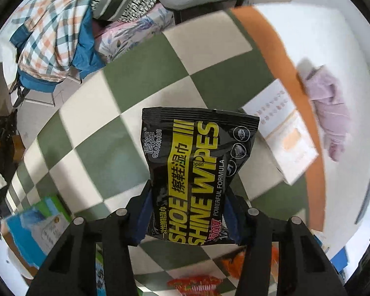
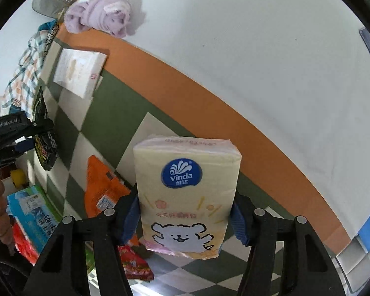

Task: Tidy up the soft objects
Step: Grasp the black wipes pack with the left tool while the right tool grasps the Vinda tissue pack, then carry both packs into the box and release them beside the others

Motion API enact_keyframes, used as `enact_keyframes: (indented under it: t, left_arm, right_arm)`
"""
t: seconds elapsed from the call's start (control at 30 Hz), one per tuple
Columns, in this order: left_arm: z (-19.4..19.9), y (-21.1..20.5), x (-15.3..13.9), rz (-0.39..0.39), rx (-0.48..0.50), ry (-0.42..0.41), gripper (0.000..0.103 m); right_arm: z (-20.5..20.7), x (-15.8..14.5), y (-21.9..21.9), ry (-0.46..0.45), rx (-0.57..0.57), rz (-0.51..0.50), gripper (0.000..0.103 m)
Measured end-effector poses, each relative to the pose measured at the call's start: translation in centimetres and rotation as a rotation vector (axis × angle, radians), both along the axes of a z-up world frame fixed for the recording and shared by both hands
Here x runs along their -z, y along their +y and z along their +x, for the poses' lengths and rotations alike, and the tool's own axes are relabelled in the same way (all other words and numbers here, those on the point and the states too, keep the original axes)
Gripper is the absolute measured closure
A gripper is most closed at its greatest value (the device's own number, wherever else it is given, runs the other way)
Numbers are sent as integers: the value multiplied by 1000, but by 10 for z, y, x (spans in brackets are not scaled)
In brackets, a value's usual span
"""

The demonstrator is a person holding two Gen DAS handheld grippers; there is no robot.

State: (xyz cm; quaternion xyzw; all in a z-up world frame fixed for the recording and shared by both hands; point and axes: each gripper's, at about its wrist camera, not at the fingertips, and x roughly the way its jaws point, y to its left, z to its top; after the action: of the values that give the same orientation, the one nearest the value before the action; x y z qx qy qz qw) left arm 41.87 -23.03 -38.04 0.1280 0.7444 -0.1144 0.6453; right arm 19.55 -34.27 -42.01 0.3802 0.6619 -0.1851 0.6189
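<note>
A black and yellow pack of shoe shine wipes [image 1: 197, 162] stands between the blue pads of my left gripper [image 1: 188, 212], which is shut on its lower half above the green and white checkered cloth [image 1: 98, 153]. The right wrist view shows that same gripper [image 2: 40, 138] at the left edge with the black pack [image 2: 45, 148] hanging in it. My right gripper [image 2: 185, 219] is shut on a cream Vinda tissue pack [image 2: 187, 185] with a white bear on it, its pads pressing on both sides.
A rolled purple towel [image 2: 101, 17] lies on the white surface past the orange border. A white tissue pack [image 2: 79, 71], an orange snack bag [image 2: 101, 185], a red bag [image 2: 135, 264] and a blue-green box [image 2: 32, 212] lie on the cloth. Plaid clothes [image 1: 49, 29] hang beyond.
</note>
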Motion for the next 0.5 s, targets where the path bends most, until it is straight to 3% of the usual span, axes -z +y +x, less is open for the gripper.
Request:
enact_keyframes:
  t: [0.2, 0.33, 0.5]
  left_arm:
    - [-34, 46, -75, -149, -47, -90, 55]
    - [-74, 102, -137, -264, -92, -155, 55]
    - [-114, 174, -192, -312, -167, -229, 55]
  right_arm:
    - [-1, -57, 19, -107, -81, -10, 39]
    - [2, -98, 46, -183, -176, 15, 39]
    - [6, -147, 96, -262, -318, 72, 39]
